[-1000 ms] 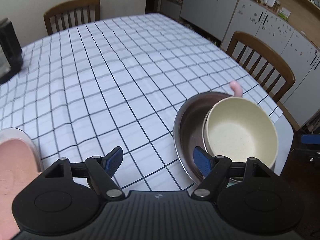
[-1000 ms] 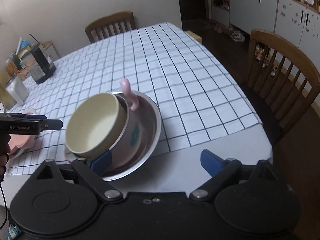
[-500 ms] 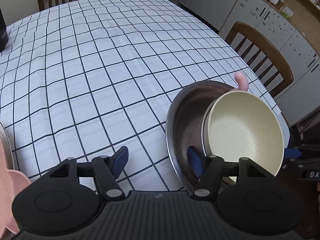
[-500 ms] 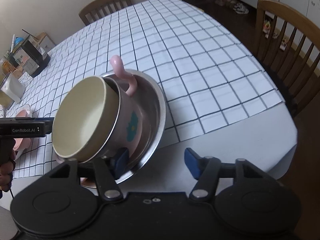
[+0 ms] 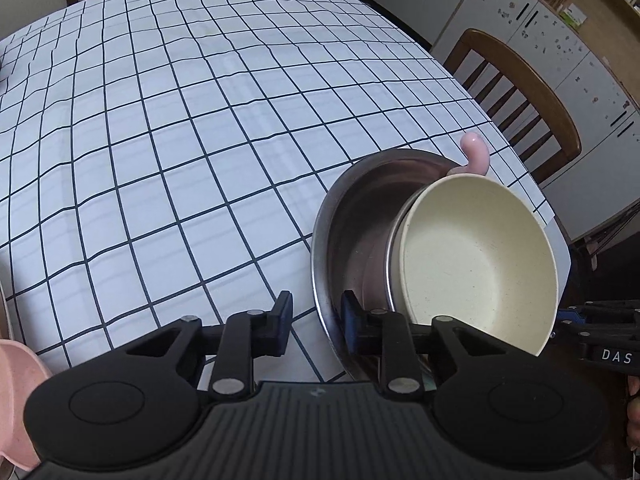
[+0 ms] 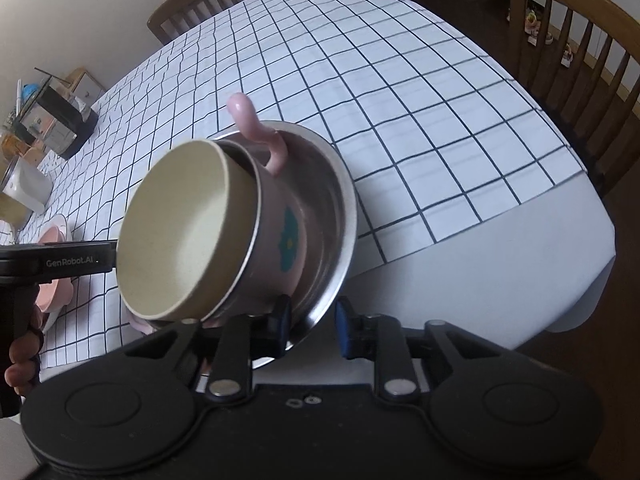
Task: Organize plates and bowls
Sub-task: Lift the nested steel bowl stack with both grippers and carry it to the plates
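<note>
A steel bowl point(image 5: 352, 216) point(image 6: 332, 216) is tilted steeply at the table's near right corner. Inside it sits a pink pot point(image 6: 280, 216) with a curled pink handle point(image 5: 476, 156) point(image 6: 256, 128), and a cream bowl point(image 5: 476, 256) point(image 6: 180, 232) is nested in the pot. My left gripper point(image 5: 316, 320) is shut on the steel bowl's rim on its left side. My right gripper point(image 6: 310, 318) is shut on the same rim from the opposite side. The stack leans toward the left gripper.
The checked tablecloth point(image 5: 180, 128) covers the table. Pink dishes point(image 6: 56, 236) point(image 5: 12, 392) lie at the near left. A black box point(image 6: 60, 120) and containers point(image 6: 24, 192) stand far left. Wooden chairs point(image 5: 516, 92) point(image 6: 200, 4) point(image 6: 576, 40) stand around.
Both grippers have narrowed from wide open to closed on the steel bowl's rim. The bowl stack has tipped up steeper off the table.
</note>
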`<state>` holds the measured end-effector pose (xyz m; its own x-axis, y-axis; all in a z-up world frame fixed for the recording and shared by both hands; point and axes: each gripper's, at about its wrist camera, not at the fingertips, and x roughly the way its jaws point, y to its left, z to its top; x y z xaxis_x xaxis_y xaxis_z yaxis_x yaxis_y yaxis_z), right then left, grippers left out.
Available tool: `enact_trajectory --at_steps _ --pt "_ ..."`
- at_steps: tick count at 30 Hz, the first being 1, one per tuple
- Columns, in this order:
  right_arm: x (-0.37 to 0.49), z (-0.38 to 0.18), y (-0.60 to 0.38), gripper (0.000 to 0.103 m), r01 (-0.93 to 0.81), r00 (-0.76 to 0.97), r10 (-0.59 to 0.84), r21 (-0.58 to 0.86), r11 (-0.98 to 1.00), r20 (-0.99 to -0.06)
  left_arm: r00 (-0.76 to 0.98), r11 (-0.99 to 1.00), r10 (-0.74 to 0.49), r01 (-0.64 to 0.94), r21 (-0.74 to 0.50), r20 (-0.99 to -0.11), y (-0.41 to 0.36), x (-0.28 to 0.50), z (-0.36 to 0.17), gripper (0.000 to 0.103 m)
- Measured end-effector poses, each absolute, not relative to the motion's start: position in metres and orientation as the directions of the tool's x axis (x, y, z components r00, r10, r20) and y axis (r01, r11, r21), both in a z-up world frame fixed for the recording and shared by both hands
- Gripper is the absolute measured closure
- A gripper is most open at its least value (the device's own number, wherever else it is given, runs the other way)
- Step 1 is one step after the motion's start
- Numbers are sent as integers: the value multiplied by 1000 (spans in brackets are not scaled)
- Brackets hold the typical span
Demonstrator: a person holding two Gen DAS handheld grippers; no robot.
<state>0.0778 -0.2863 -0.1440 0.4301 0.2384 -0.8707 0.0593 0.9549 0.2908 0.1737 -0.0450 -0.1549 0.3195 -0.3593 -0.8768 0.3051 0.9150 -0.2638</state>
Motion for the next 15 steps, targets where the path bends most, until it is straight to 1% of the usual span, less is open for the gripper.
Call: enact_trajectory --at_steps 1,4,6,15 --pt "79 -144 -285 82 59 427 232 283 957 -874 318 915 -359 304 -265 -878 -45 174 -155 80" --pt "79 -144 -286 82 64 425 228 281 958 -876 310 911 -366 314 -269 -877 -48 171 -155 89" --pt "79 -144 -285 83 62 425 226 277 959 -876 318 914 -352 320 -249 -880 -51 169 -154 89" --pt "79 -143 -284 84 44 433 203 245 969 -878 329 917 -339 326 -231 -882 -54 158 -151 90"
